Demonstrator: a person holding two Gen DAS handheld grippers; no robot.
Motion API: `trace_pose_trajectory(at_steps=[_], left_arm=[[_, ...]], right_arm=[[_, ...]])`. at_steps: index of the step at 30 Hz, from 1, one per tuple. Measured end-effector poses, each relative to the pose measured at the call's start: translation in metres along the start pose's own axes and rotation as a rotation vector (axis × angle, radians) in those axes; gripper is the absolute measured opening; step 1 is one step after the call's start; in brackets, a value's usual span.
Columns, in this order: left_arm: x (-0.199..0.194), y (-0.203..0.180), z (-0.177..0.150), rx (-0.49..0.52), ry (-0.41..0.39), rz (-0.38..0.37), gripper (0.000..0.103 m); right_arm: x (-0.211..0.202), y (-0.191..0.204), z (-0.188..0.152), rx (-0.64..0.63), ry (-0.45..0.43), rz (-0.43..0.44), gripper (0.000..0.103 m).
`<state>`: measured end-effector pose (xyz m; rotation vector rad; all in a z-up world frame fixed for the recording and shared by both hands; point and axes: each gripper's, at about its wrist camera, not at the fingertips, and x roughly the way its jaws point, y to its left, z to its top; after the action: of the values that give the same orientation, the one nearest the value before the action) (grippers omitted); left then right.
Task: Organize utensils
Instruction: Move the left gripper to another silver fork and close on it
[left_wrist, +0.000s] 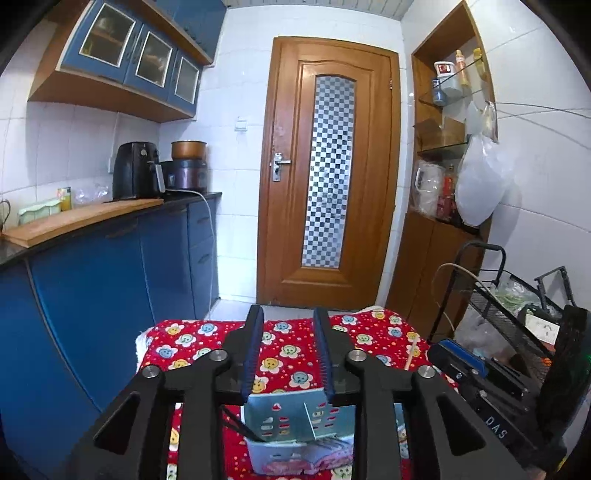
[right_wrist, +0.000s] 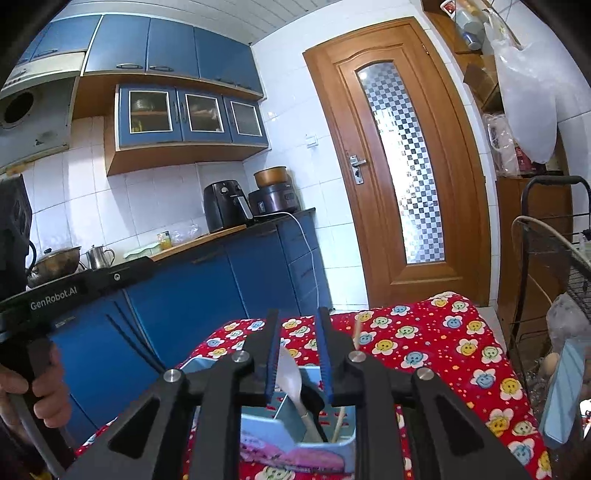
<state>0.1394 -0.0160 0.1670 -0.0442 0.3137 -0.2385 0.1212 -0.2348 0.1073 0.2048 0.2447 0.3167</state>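
A light blue utensil holder with a pink picture stands on the red flower-print cloth, just below my left gripper, which is open and empty above it. Dark chopsticks lean in its left compartment. In the right wrist view the holder holds a white spoon and a wooden stick. My right gripper is open, its blue pads either side of the spoon's bowl without closing on it.
Blue cabinets and a counter with an air fryer run along the left. A wooden door is ahead. A black wire rack stands at the right. The left gripper's body shows at the left.
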Motion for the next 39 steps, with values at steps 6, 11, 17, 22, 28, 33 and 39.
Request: trace_pose_trajectory(at_steps=[6,11,17,22,28,33,39], left_arm=[[-0.023,0.002,-0.003,0.006,0.024,-0.016,0.029],[-0.042,0.003,-0.013,0.02,0.056,-0.025,0.029],[-0.062,0.003,-0.028,0.024,0.087,-0.032,0.029],[-0.069,0.005,-0.047,0.022,0.15,-0.042,0.029],[-0.072,0.007,-0.075,0.004,0.233,-0.07,0.029],[-0.067,0.007,-0.099,0.012,0.318,-0.078,0.029],[-0.056,0.01,-0.126,0.013,0.424,-0.078,0.029]], right_arm=[[-0.024,0.01,0.002,-0.016,0.032,0.002,0.021],[-0.044,0.018,-0.002,-0.01,0.054,0.015,0.021],[-0.063,0.029,-0.013,-0.012,0.097,0.02,0.021],[-0.073,0.037,-0.025,-0.029,0.145,0.008,0.021],[-0.079,0.037,-0.039,-0.021,0.218,0.001,0.021],[-0.082,0.033,-0.052,-0.018,0.287,-0.023,0.021],[-0.083,0.026,-0.069,-0.003,0.361,-0.043,0.021]])
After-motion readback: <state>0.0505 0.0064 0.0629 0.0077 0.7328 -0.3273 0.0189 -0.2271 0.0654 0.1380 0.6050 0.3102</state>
